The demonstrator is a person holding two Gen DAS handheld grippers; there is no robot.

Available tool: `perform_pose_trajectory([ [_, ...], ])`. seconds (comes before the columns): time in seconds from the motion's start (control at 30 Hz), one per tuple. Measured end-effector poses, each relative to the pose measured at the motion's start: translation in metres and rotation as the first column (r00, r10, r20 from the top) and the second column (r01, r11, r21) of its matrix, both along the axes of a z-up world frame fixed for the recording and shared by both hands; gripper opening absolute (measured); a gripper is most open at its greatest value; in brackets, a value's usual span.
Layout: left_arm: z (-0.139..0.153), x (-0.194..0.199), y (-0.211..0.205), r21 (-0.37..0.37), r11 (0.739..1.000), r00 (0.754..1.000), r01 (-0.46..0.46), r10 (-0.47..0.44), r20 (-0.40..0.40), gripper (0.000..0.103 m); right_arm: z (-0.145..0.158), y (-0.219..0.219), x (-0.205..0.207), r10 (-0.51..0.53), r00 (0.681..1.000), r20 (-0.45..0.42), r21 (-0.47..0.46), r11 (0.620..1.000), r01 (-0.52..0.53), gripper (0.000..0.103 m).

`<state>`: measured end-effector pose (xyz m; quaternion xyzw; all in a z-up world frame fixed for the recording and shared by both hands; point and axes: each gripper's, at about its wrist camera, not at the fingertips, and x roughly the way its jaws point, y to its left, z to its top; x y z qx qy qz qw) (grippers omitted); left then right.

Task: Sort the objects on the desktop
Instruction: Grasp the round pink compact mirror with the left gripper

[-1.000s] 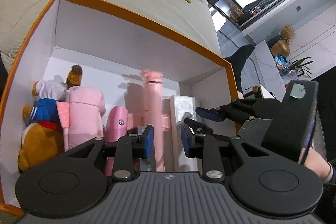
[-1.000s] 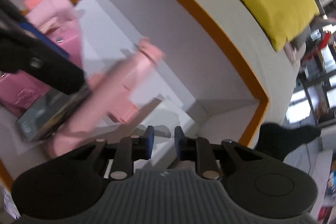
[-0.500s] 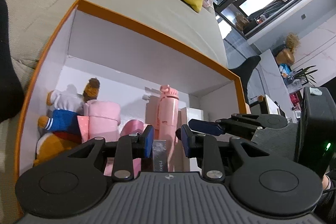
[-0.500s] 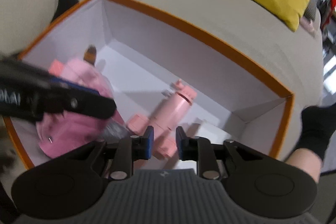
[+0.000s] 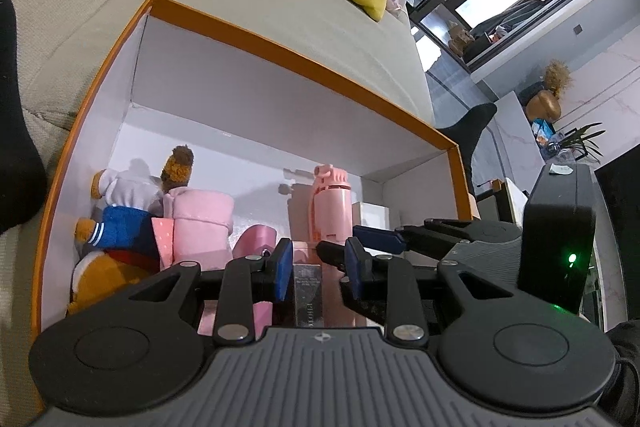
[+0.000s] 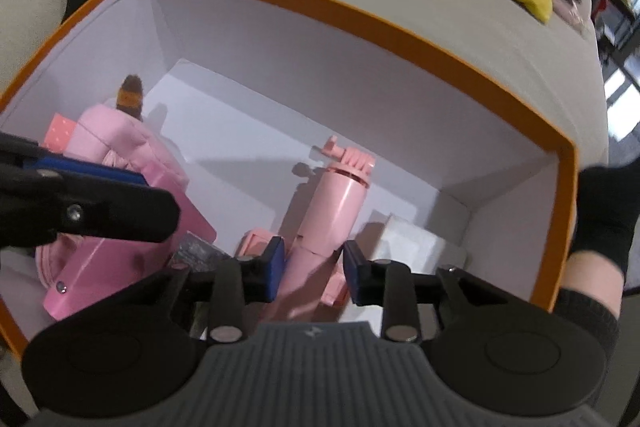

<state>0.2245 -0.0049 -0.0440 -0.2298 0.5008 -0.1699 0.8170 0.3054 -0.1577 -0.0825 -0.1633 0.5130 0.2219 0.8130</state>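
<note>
Bottle, pink (image 6: pixel 334 211), lying inside orange-rimmed box (image 6: pixel 400 27) beside plush bear (image 5: pixel 116 223), pink pouch (image 6: pixel 120 155), white block (image 6: pixel 408 243) and silvery box (image 5: pixel 307 291). Right gripper (image 6: pixel 314 269) is opening, bottle lying below between its pads, untouched. Left gripper (image 5: pixel 318 273) is standing partly open over the silvery box, gripping nothing. Judged: sorting is looking nearly done; whether anything remains outside cannot be told.

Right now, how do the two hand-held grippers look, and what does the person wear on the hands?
Both are alike. The left hand-held gripper has a ribbed grey body with a small logo, black linkage arms with silver rivets, and blue pads. The right hand-held gripper is the same; its black housing with a green light shows in the left view. A black glove covers one hand.
</note>
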Motion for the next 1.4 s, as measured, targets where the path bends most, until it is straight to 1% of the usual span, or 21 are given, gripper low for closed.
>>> perform_pose_trajectory([
  [0.07, 0.001, -0.001, 0.000, 0.002, 1.000, 1.000, 0.003, -0.003, 0.001, 0.031, 0.003, -0.005, 0.001, -0.042, 0.999, -0.020, 0.019, 0.999, 0.042, 0.031],
  [0.17, 0.005, -0.004, -0.003, 0.011, 1.000, 1.000, 0.006, -0.006, 0.006, 0.031, 0.002, -0.005, -0.002, -0.037, 0.999, -0.001, 0.038, 0.999, 0.037, 0.031],
  [0.27, 0.013, -0.011, -0.003, 0.023, 1.000, 1.000, 0.011, -0.011, 0.023, 0.031, 0.006, -0.010, -0.001, -0.051, 0.999, -0.004, 0.059, 0.997, 0.051, 0.031],
  [0.4, 0.032, -0.028, -0.003, 0.042, 0.999, 0.998, 0.021, -0.023, 0.059, 0.031, 0.027, -0.020, -0.021, -0.044, 0.996, 0.072, 0.091, 0.995, 0.037, 0.031],
  [0.5, 0.047, -0.051, -0.003, 0.057, 0.997, 0.994, 0.046, -0.051, 0.100, 0.031, 0.046, -0.029, -0.047, -0.043, 0.989, 0.141, 0.140, 0.990, 0.023, 0.031],
  [0.53, 0.051, -0.060, -0.003, 0.062, 0.997, 0.992, 0.055, -0.062, 0.111, 0.031, 0.056, -0.044, -0.063, -0.048, 0.985, 0.168, 0.171, 0.985, 0.019, 0.031],
  [0.6, 0.057, -0.076, -0.003, 0.073, 0.995, 0.989, 0.069, -0.078, 0.126, 0.031, 0.068, -0.055, -0.088, -0.069, 0.977, 0.201, 0.228, 0.973, 0.022, 0.031],
  [0.7, 0.062, -0.104, -0.002, 0.106, 0.990, 0.985, 0.089, -0.104, 0.141, 0.031, 0.075, -0.070, -0.115, -0.095, 0.969, 0.226, 0.309, 0.951, 0.021, 0.029],
  [0.77, 0.059, -0.123, -0.004, 0.133, 0.986, 0.985, 0.105, -0.121, 0.123, 0.031, 0.074, -0.079, -0.141, -0.118, 0.967, 0.224, 0.345, 0.938, 0.034, 0.026],
  [0.87, 0.044, -0.145, -0.005, 0.171, 0.977, 0.987, 0.128, -0.142, 0.070, 0.032, 0.054, -0.084, -0.179, -0.137, 0.975, 0.173, 0.369, 0.927, 0.065, 0.029],
  [0.93, 0.026, -0.157, -0.008, 0.202, 0.969, 0.989, 0.143, -0.147, 0.007, 0.032, 0.034, -0.081, -0.197, -0.138, 0.984, 0.115, 0.375, 0.923, 0.086, 0.029],
  [1.0, 0.007, -0.168, -0.011, 0.249, 0.956, 0.988, 0.155, -0.144, -0.062, 0.032, 0.017, -0.079, -0.213, -0.144, 0.988, 0.054, 0.375, 0.920, 0.114, 0.031],
  [1.07, -0.013, -0.181, -0.016, 0.292, 0.937, 0.979, 0.190, -0.161, -0.122, 0.034, -0.001, -0.076, -0.229, -0.150, 0.989, -0.013, 0.366, 0.919, 0.144, 0.034],
  [1.1, -0.020, -0.187, -0.016, 0.307, 0.929, 0.975, 0.207, -0.168, -0.147, 0.036, -0.009, -0.075, -0.235, -0.153, 0.987, -0.045, 0.358, 0.920, 0.159, 0.034],
  [1.13, -0.027, -0.193, -0.016, 0.318, 0.920, 0.969, 0.227, -0.180, -0.172, 0.039, -0.018, -0.073, -0.243, -0.148, 0.986, -0.081, 0.353, 0.920, 0.168, 0.038],
  [1.17, -0.034, -0.200, -0.014, 0.322, 0.914, 0.962, 0.247, -0.192, -0.195, 0.053, -0.026, -0.071, -0.247, -0.139, 0.982, -0.124, 0.349, 0.921, 0.174, 0.040],
  [1.2, -0.038, -0.204, -0.013, 0.318, 0.911, 0.956, 0.263, -0.202, -0.213, 0.063, -0.034, -0.069, -0.252, -0.127, 0.978, -0.166, 0.348, 0.920, 0.179, 0.040],
  [1.27, -0.047, -0.210, -0.010, 0.304, 0.910, 0.946, 0.281, -0.210, -0.245, 0.063, -0.045, -0.068, -0.258, -0.125, 0.964, -0.235, 0.360, 0.910, 0.206, 0.040],
  [1.33, -0.055, -0.218, -0.009, 0.294, 0.912, 0.939, 0.285, -0.204, -0.276, 0.066, -0.048, -0.066, -0.260, -0.121, 0.959, -0.258, 0.355, 0.911, 0.210, 0.041],
  [1.37, -0.059, -0.219, -0.009, 0.288, 0.912, 0.935, 0.292, -0.209, -0.287, 0.069, -0.050, -0.064, -0.260, -0.116, 0.956, -0.268, 0.349, 0.914, 0.209, 0.044],
  [1.4, -0.063, -0.220, -0.007, 0.274, 0.917, 0.931, 0.291, -0.206, -0.302, 0.070, -0.051, -0.062, -0.261, -0.108, 0.955, -0.276, 0.344, 0.917, 0.203, 0.045],
])
